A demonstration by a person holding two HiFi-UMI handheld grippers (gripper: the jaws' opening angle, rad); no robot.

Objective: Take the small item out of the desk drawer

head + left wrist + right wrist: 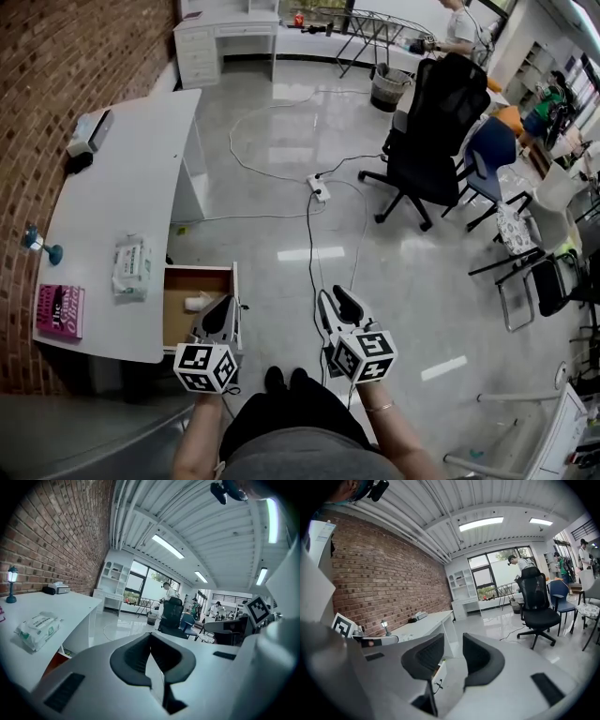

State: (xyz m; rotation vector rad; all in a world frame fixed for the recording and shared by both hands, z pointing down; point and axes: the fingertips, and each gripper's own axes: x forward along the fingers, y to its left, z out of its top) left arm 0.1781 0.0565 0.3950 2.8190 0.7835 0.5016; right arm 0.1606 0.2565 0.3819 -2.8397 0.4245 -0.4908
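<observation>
Drawer [180, 317]: open.
Item [198, 302]: white, inside drawer.
Left gripper [228, 300]: jaws together, empty.
Right gripper [332, 295]: jaws narrowly apart, empty.

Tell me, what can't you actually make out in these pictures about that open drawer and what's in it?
- The small white item in the drawer: head view, too small to identify.
- The drawer's front right corner: head view, covered by the left gripper.
- The drawer's inside: left gripper view, blocked by the desk and the gripper's own body; only a brown sliver shows.
- The print on the pink book: head view, too small to read.
</observation>
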